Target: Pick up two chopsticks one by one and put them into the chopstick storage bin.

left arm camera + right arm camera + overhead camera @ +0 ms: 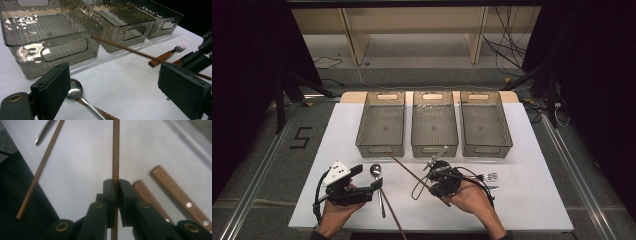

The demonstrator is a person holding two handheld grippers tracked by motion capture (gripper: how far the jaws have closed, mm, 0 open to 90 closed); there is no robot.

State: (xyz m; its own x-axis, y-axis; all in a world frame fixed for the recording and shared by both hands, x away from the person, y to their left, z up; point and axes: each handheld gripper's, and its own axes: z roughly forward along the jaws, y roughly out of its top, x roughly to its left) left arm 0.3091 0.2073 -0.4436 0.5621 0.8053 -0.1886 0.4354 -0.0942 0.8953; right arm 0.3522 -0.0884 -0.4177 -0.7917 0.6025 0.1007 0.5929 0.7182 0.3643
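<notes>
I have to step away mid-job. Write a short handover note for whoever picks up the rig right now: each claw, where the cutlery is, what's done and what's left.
Right claw: shut on one wooden chopstick, held clear of the white table.
Left claw: open, holding nothing, above the spoon.
On the table: second chopstick, spoon, fork, two more wood-handled pieces.
Three bins at the far edge; none clearly holds cutlery.
Done: one chopstick picked up.
Left: probably bin it, then the rest.

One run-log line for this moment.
right claw: shut on chopstick | left claw: open, over spoon | bins: empty
</notes>
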